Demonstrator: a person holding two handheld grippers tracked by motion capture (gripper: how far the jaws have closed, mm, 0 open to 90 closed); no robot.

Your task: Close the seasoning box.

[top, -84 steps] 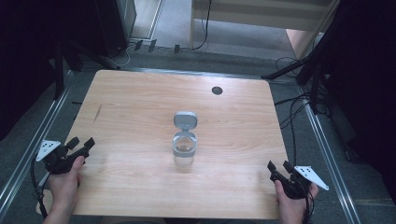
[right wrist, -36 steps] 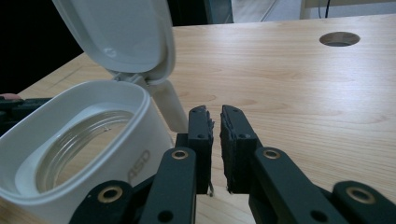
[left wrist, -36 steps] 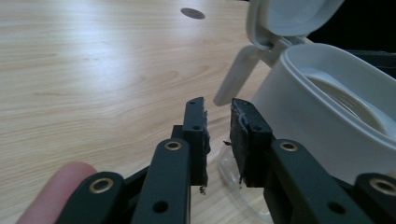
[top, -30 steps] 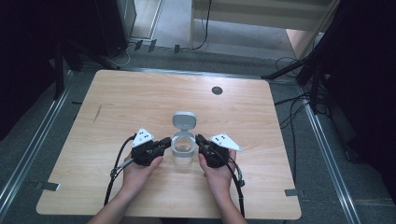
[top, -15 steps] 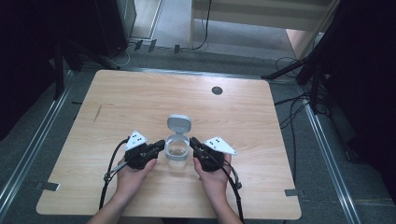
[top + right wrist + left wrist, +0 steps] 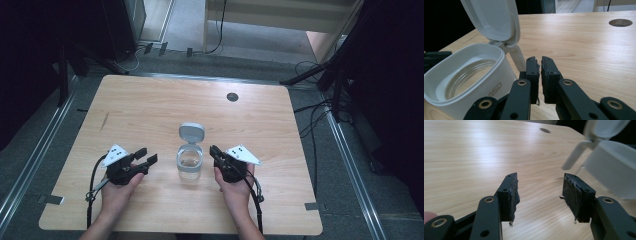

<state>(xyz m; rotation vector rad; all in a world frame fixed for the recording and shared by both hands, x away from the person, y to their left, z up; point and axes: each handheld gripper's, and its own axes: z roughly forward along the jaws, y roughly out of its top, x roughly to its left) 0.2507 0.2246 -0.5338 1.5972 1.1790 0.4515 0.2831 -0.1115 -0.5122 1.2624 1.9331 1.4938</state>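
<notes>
left claw [image 6: 148, 158] agape — right claw [image 6: 215, 151] closed, empty

Each hand holds a black tool: the left gripper [image 6: 146, 157] and the right gripper [image 6: 215, 152] both carry a pale grey three-cornered plate on top, dotted with small dark marks, and a black cable trails back from each along the forearm. Close up, the left gripper [image 6: 539, 195] has two matte black jaws with brass-coloured rivets at the joints, small screw holes near the tips, and worn, ragged black pads on the inner faces. The right gripper [image 6: 540, 80] is built the same, with brass rivets and frayed pads; both forearms are bare, no sleeves.
</notes>
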